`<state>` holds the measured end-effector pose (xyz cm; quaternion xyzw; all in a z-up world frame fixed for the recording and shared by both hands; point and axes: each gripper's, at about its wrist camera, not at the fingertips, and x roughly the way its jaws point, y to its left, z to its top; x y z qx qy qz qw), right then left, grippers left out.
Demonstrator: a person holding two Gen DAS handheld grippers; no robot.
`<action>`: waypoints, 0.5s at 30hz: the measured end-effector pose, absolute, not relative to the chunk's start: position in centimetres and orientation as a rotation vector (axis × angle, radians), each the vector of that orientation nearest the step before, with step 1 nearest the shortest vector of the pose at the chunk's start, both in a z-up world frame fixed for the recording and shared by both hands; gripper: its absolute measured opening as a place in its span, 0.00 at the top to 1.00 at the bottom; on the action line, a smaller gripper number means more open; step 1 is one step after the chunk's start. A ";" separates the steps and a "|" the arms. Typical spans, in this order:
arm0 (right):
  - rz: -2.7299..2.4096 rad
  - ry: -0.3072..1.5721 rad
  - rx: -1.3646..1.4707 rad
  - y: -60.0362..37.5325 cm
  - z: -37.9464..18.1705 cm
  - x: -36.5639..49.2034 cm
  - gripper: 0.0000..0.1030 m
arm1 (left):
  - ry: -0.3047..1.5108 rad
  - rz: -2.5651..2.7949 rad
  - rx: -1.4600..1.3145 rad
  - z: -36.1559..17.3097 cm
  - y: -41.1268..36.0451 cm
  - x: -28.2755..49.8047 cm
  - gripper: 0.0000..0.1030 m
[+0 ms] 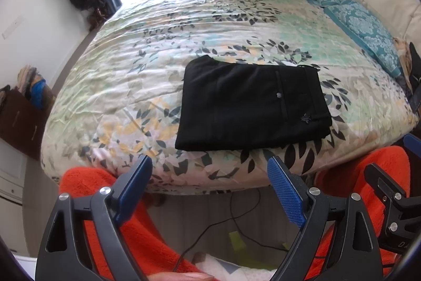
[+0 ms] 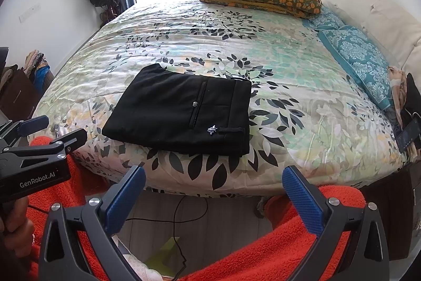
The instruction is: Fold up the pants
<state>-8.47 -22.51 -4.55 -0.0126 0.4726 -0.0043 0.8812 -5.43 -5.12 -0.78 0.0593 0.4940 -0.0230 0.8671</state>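
Black pants (image 2: 181, 109): compact folded rectangle, near bed edge (image 2: 236, 183), folding apparently complete. Left gripper (image 1: 210, 183), right gripper (image 2: 214, 191): spread wide, empty, held clear.

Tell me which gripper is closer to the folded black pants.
Left, though only narrowly. The left gripper hangs open just off the bed edge, directly below the black pants. The right gripper, also open, sits off the edge toward the pants' waistband corner.

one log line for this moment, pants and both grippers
pants: folded, flat on bed | left gripper: open, empty, off bed | right gripper: open, empty, off bed
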 end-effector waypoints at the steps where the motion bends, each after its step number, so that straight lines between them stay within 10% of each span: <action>1: -0.010 0.985 -0.029 -22.5 -4.5 -8.5 0.00 | 1.034 -0.047 0.124 -0.8 -5.1 -5.4 0.12; 15: -0.017 0.986 -0.044 -22.2 -4.6 -8.6 0.00 | 1.029 -0.049 0.129 -0.8 -5.0 -5.5 0.12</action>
